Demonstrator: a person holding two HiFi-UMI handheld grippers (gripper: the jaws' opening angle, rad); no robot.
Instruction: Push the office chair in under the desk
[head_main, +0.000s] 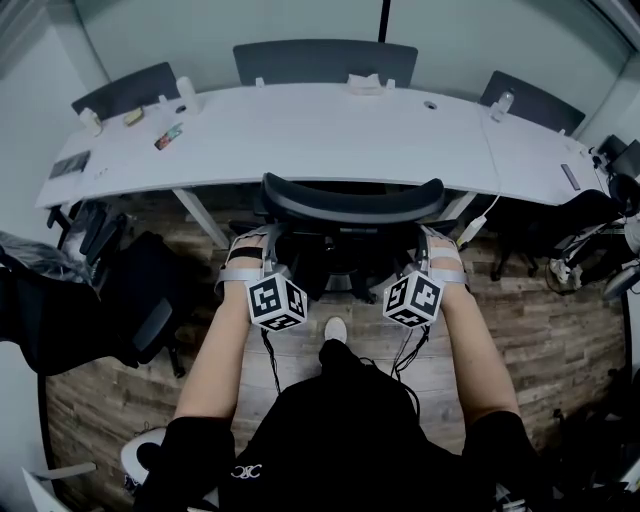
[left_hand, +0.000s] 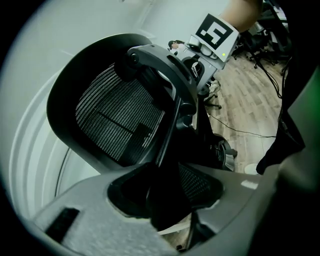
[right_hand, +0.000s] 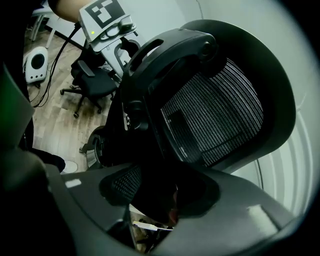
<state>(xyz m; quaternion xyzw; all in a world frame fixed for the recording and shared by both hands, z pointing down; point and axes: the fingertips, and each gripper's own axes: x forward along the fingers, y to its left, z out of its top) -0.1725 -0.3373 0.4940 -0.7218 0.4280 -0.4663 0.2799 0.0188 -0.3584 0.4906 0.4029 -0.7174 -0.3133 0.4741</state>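
Behind the office chair, the person stands with both claws on its backrest. The step in hand looks like the push itself. The chair sits at the near edge of the desk, its top rail about level with the desk edge and its seat hidden, so it is probably not fully in.

The left gripper is clamped on the left edge of the frame, its jaws fairly wide around the thick rim. The right gripper grips the right edge the same way.

The next move likely calls for an even, straight push from both sides so the chair does not swivel.

The backrest is black see-through mesh in a curved hard plastic frame, with a rigid spine behind it. The desk top is white, smooth and long. The floor is wood-look plank.
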